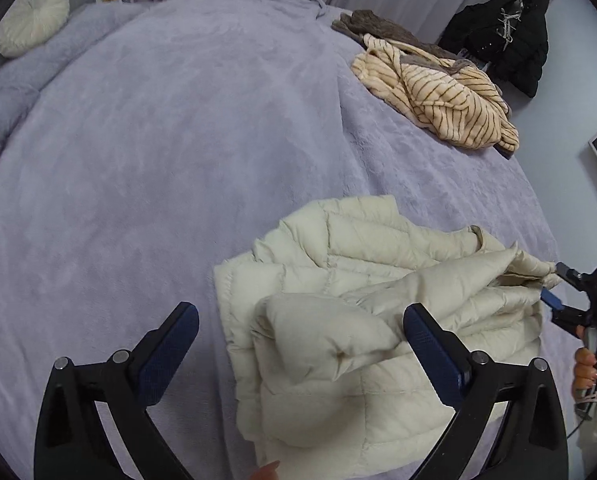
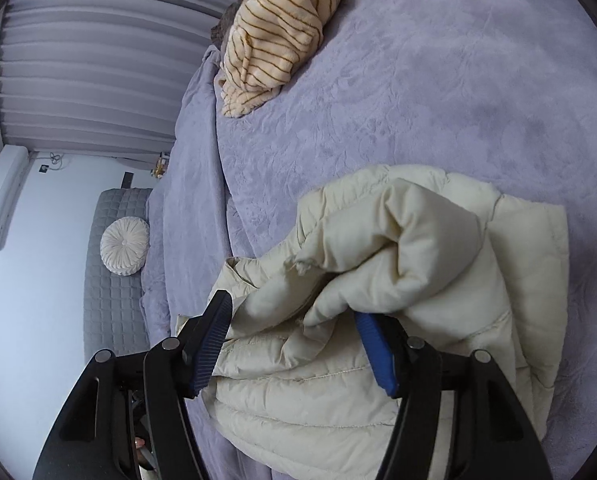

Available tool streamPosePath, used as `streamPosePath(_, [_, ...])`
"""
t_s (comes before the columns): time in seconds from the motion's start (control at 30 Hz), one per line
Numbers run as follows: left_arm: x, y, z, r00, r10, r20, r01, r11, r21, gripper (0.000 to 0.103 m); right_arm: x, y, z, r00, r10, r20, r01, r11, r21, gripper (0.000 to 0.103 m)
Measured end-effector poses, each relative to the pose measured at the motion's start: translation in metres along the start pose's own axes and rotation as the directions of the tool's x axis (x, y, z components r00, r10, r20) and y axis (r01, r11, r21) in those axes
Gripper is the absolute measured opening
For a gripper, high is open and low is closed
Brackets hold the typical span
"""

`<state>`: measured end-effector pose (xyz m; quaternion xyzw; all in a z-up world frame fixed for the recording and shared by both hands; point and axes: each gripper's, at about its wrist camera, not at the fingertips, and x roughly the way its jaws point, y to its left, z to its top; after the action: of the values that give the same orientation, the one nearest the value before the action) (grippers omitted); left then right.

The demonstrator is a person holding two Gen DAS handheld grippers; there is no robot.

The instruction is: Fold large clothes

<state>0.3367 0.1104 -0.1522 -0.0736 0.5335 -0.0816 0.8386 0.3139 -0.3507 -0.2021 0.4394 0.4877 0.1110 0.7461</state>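
Both tools, left [image 1: 300,344] and right [image 2: 294,344], gape, gripping nothing, over cream jacket [image 1: 378,280].

**No readable text in either view**

Neither wrist camera picks up a legible word, label, brand, number or sign. The cream puffer jacket [image 1: 362,304] shows only plain quilted fabric, with no tag or logo facing the lens. The striped garment [image 1: 438,96] carries a pattern of lines, not lettering. A white wall unit [image 2: 2,200] has a small mark at its edge, too small to make out.
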Motion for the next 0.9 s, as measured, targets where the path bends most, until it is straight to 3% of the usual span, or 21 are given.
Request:
streamPosePath(0.1, [-0.025,-0.002,0.002,0.997,0.030,0.069,-0.031,0.999,0.012,0.103,-0.021,0.016,-0.004,0.998,-0.032,0.048,0.035,0.998,-0.057,0.071])
streamPosePath(0.23, [-0.036,-0.006,0.000,0.996,0.045,0.077,-0.047,0.998,0.031,0.102,-0.042,0.028,-0.015,0.993,-0.089,0.079,0.096,0.990,-0.098,0.070])
streamPosePath(0.3, [-0.026,-0.015,-0.003,0.998,0.038,0.041,-0.041,0.997,0.070,0.102,-0.043,0.029,-0.023,0.990,-0.123,0.068,0.130,0.985,-0.113,0.056])
streamPosePath(0.33, [-0.020,-0.021,-0.006,0.999,0.035,0.032,-0.037,0.996,0.082,0.102,-0.040,0.030,-0.027,0.989,-0.137,0.055,0.143,0.981,-0.128,0.034])
streamPosePath(0.37, [-0.014,-0.029,-0.008,1.000,0.024,0.019,-0.026,0.995,0.095,0.102,-0.035,0.031,-0.031,0.986,-0.163,0.037,0.167,0.975,-0.148,0.021])
streamPosePath(0.5, [0.015,-0.065,-0.005,1.000,-0.022,0.005,0.021,0.990,0.136,0.102,-0.001,0.048,-0.046,0.980,-0.195,-0.036,0.177,0.942,-0.285,0.017])
streamPosePath(0.6, [0.045,-0.083,0.005,0.999,0.038,0.024,-0.041,0.986,0.163,0.102,0.028,0.068,-0.050,0.971,-0.233,-0.052,0.192,0.892,-0.410,0.017])
streamPosePath(0.67, [0.063,-0.084,0.013,0.995,0.089,0.037,-0.094,0.983,0.160,0.102,0.047,0.072,-0.045,0.953,-0.301,-0.031,0.250,0.841,-0.479,0.017])
streamPosePath(0.73, [0.079,-0.076,0.021,0.990,0.135,0.046,-0.140,0.981,0.132,0.102,0.060,0.062,-0.031,0.930,-0.367,0.006,0.321,0.807,-0.495,0.017])
streamPosePath(0.8, [0.095,-0.062,0.027,0.988,0.151,0.031,-0.153,0.985,0.080,0.102,0.063,0.046,-0.016,0.916,-0.401,0.036,0.368,0.798,-0.478,0.017])
streamPosePath(0.9, [0.118,-0.046,0.031,0.988,0.155,0.005,-0.155,0.987,0.033,0.103,0.061,0.012,0.007,0.908,-0.414,0.061,0.401,0.821,-0.406,0.012])
